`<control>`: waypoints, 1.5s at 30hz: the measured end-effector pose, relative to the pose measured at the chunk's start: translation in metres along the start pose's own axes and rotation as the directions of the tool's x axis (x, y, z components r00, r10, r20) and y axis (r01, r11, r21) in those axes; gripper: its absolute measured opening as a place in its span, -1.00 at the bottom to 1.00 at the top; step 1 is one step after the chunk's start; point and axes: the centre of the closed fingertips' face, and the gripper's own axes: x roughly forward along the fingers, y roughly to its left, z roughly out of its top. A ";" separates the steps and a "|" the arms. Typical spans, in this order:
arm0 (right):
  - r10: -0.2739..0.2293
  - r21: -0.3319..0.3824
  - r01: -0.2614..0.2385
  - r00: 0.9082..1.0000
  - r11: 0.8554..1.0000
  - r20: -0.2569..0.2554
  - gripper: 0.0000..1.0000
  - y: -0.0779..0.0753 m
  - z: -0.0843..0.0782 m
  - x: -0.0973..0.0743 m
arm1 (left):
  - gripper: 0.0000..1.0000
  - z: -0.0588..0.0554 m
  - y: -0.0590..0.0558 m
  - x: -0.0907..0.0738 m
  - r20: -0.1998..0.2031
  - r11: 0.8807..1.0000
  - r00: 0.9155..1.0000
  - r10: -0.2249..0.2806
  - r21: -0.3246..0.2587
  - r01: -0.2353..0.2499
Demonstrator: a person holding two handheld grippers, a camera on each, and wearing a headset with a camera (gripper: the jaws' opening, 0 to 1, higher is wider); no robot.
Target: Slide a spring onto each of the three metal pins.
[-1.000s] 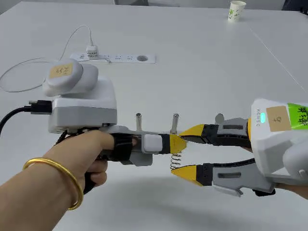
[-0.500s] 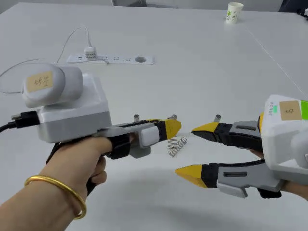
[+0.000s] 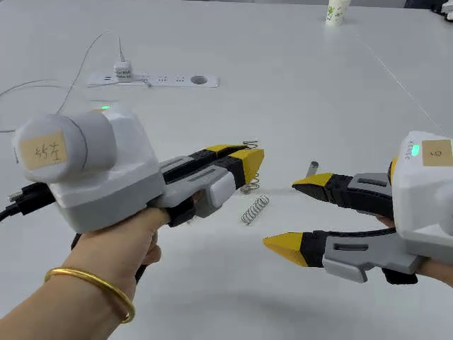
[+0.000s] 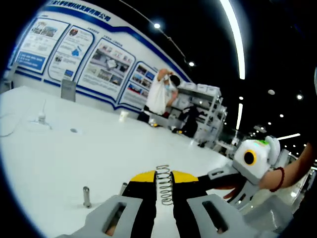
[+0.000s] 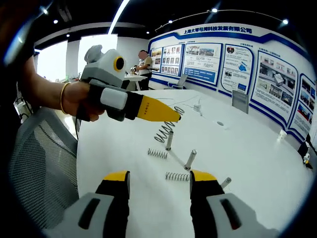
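Note:
My left gripper (image 3: pixel 248 160) is raised above the white table (image 3: pixel 297 92) and shut on a small steel spring (image 4: pixel 164 186), which stands crosswise between its yellow tips. Seen from the right gripper view, that held spring (image 5: pixel 166 130) hangs over the nearest of three upright metal pins (image 5: pixel 169 140), (image 5: pixel 189 159), (image 5: pixel 225 183). Two loose springs (image 5: pixel 158 153), (image 5: pixel 177 176) lie on the table beside the pins. One loose spring (image 3: pixel 255 209) and one pin (image 3: pixel 311 168) show in the head view. My right gripper (image 3: pixel 287 212) is open and empty, just right of the loose spring.
A white power strip (image 3: pixel 152 80) with a plugged-in cable lies at the back left of the table. A paper cup (image 3: pixel 337 12) stands at the far edge. A mesh chair (image 5: pixel 39 163) sits past the table's edge. A person (image 4: pixel 161 91) stands far off.
My left gripper has lifted off the table and tilted up, with a spring now showing between its tips. The right gripper has drawn back a little to the right, still open.

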 end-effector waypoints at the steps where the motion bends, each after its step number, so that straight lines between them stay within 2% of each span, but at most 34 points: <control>1: -0.005 0.002 0.005 1.000 1.000 0.000 0.00 -0.001 -0.001 -0.001 | -0.80 0.001 0.000 0.002 0.008 1.000 1.000 0.000 0.009 0.000; 9: -0.045 0.037 0.045 0.999 0.998 -0.003 0.01 -0.013 -0.010 -0.008 | -0.80 0.012 -0.002 0.024 0.076 0.998 0.997 -0.008 0.057 0.004; 23: -0.117 0.103 0.119 0.993 0.988 -0.024 0.03 -0.033 -0.029 -0.021 | -0.80 0.020 -0.003 0.060 0.123 0.989 0.992 -0.032 0.149 0.013; 29: -0.143 0.132 0.146 0.989 0.980 -0.031 0.03 -0.040 -0.036 -0.024 | -0.81 0.020 -0.006 0.074 0.129 0.978 0.991 -0.046 0.207 0.018; 38: -0.174 0.165 0.179 0.984 0.970 -0.042 0.02 -0.048 -0.045 -0.031 | -0.81 0.008 -0.012 0.095 0.094 0.946 0.993 -0.072 0.323 0.038; 41: -0.186 0.182 0.191 0.982 0.965 -0.045 0.02 -0.051 -0.048 -0.032 | -0.81 0.003 -0.014 0.102 0.074 0.929 0.994 -0.084 0.366 0.051; 45: -0.194 0.194 0.200 0.980 0.960 -0.052 0.01 -0.053 -0.052 -0.033 | -0.81 -0.003 -0.018 0.110 0.054 0.899 0.993 -0.105 0.433 0.072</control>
